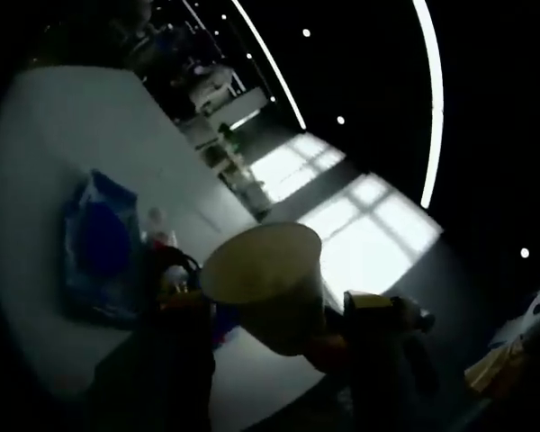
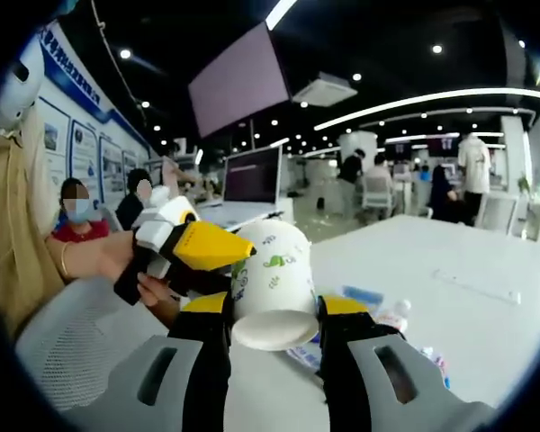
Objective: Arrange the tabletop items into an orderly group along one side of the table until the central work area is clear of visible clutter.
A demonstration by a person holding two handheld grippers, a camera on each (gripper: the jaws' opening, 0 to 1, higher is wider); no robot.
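A: Left gripper view? What's the left gripper [image 1: 272, 310] doing?
B: Jaws are pinching a white paper cup [image 1: 268, 281], mouth facing the camera, over the white table [image 1: 81, 126] edge. A blue snack bag [image 1: 97, 247] is lying on the table beside it, with a small white bottle [image 1: 158, 227] just next to the bag.
A: Right gripper view?
B: The right gripper [image 2: 274, 315] is clamping the same cup [image 2: 272, 274] at its base; green prints are showing on the wall. The left gripper [image 2: 191, 247], white with a yellow tip, is touching the cup's side. Small items near the table [image 2: 450, 288] edge are too blurred to tell.
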